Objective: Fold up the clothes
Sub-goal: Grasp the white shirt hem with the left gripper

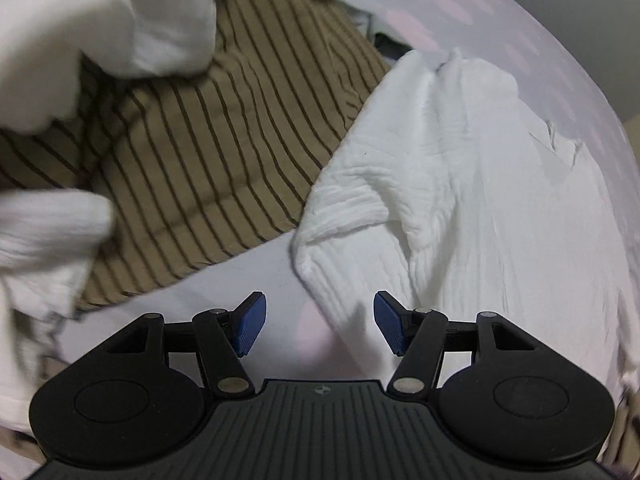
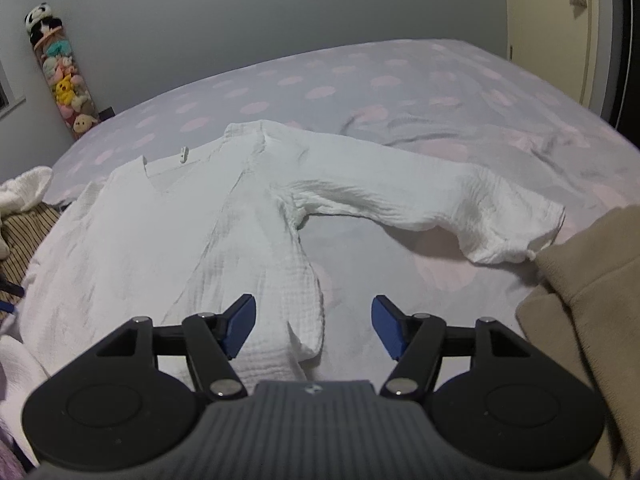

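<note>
1. My left gripper [image 1: 319, 322] has its blue pads [image 1: 251, 323] standing apart with nothing clamped; a corner of the white shirt [image 1: 460, 200] lies just ahead of them, toward the right pad.
2. My right gripper [image 2: 313, 326] is also spread, gripping nothing; the shirt's lower edge [image 2: 296, 336] lies between its pads but is not pinched.
3. Beyond my right fingers the white shirt spreads flat on the dotted bedsheet [image 2: 360, 88], one sleeve [image 2: 460, 208] stretching off to the right.
4. Ahead-left of my left fingers lies a tan striped garment [image 1: 208, 152], with more white cloth [image 1: 100, 20] over it.
5. A beige garment [image 2: 592, 288] sits right of my right fingers.
</note>
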The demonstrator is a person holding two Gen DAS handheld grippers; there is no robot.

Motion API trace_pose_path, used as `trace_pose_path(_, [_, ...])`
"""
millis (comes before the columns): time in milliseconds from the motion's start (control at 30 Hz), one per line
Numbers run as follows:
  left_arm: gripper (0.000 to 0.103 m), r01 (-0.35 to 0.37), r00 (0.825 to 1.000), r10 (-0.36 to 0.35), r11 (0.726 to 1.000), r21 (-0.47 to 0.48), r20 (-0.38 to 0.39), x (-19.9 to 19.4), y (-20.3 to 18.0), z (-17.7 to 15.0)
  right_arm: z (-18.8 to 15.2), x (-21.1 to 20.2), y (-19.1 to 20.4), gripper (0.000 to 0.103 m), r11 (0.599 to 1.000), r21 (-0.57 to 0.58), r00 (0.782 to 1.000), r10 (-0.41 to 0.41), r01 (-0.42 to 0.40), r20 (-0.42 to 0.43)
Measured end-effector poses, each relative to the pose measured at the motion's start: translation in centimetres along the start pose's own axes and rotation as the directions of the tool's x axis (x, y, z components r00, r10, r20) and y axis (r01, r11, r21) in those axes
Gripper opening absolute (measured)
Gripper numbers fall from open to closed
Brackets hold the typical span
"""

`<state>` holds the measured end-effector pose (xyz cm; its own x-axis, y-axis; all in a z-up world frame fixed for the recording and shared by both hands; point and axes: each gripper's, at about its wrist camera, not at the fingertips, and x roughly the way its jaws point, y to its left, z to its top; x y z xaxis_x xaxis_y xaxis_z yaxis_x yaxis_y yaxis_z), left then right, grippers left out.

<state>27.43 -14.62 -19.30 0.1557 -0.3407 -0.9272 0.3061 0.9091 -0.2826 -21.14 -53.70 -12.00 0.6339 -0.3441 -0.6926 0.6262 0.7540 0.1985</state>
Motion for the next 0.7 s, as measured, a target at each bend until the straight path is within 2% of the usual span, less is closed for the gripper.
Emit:
trace_pose_path(100, [0.048,-0.005,1.0,0.006,0.999,-0.047,0.024,0.8,-0.3,-0.2,0.0,0.5,-0.4,0.067,1.0,0.026,1.0,0.015,-0.015,-0.017])
trace_pose_path(167, [0.023,-0.044,0.997,0.047,0.998,-0.047,0.065,0.7,-0.8,-0.5,0.0,0.8,-0.6,0.067,0.999,0.038,0.999,0.023,-0.022,-0.026])
trace_pose_path(200, [0.018,-0.055,0.995,0.059,0.997,-0.05,0.085,0.5,-1.0,-0.6,0.1,0.9,-0.7,0.067,0.999,0.045,0.999,0.026,-0.025,-0.029])
trace_pose_path(233, [0.007,-0.047,0.993,0.054,0.997,-0.064,0.101,0.2,-0.9,-0.6,0.1,0.9,-0.9,0.067,0.998,0.053,0.999,0.03,-0.028,-0.032])
trace_pose_path(300, [0.005,-0.031,0.988,0.046,0.994,-0.101,0.149,-0.9,-0.6,-0.2,0.1,1.1,-1.1,0.067,0.997,0.069,0.999,0.037,-0.034,-0.038])
trace_pose_path(367, [0.003,-0.019,0.975,0.045,0.992,-0.123,0.219,-3.1,-0.6,0.7,0.1,1.0,-1.4,0.067,0.995,0.087,0.998,0.047,-0.044,-0.035])
trace_pose_path(500, [0.003,0.048,0.937,-0.013,0.995,-0.09,0.349,-7.7,-2.5,2.2,0.1,1.1,-1.8,0.067,0.992,0.113,0.997,0.065,-0.061,-0.033])
trace_pose_path(567, [0.003,0.096,0.915,-0.079,0.995,-0.023,0.395,-9.8,-4.5,2.8,0.2,1.2,-1.8,0.067,0.991,0.118,0.997,0.067,-0.062,-0.038])
trace_pose_path(633, [0.003,0.122,0.903,-0.144,0.989,0.082,0.404,-11.0,-7.4,2.9,0.2,1.3,-1.8,0.067,0.991,0.12,0.997,0.066,-0.061,-0.041])
trace_pose_path(700, [0.003,0.121,0.908,-0.187,0.974,0.192,0.376,-11.1,-11.0,2.5,0.2,1.3,-1.9,0.067,0.99,0.124,0.997,0.069,-0.064,-0.041])
